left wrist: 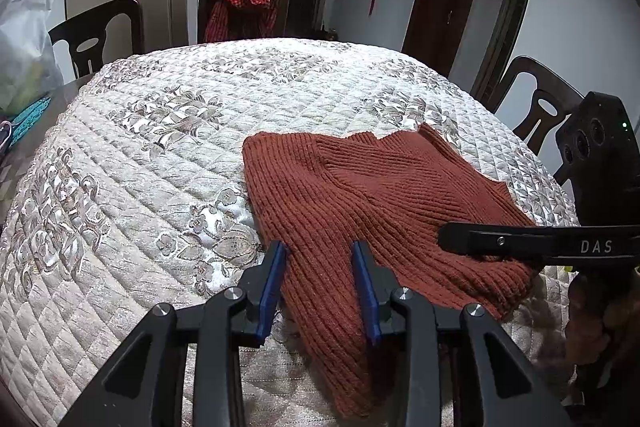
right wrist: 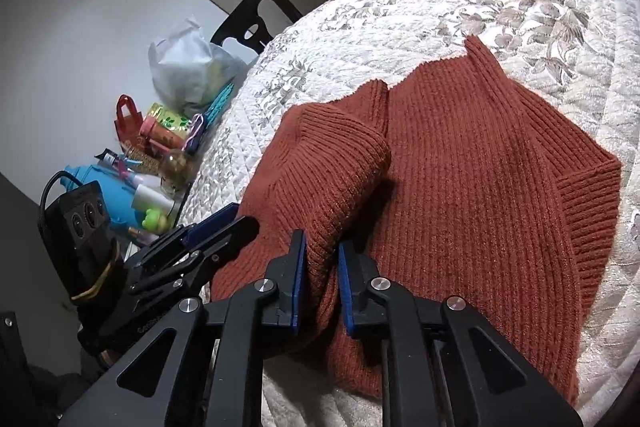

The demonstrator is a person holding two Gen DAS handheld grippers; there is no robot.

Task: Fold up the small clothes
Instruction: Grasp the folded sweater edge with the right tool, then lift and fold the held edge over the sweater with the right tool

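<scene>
Rust knit sweater [left wrist: 360, 195] lies on quilted table cover [left wrist: 160, 147], lower right of the left wrist frame. Left gripper [left wrist: 320, 267] jaws apart, straddling the sweater's near edge, pads not pressing. Right gripper [right wrist: 322, 275] jaws pinched on a raised fold of sweater, bottom centre of the right wrist frame. Clutter [right wrist: 160, 131] at left.

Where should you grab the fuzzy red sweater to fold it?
Grab the sweater by its near hem, coming from the table's front edge. That edge hangs loose, so jaws can slip around it. The right gripper already pinches a fold there; the left gripper straddles the hem's other corner.
</scene>
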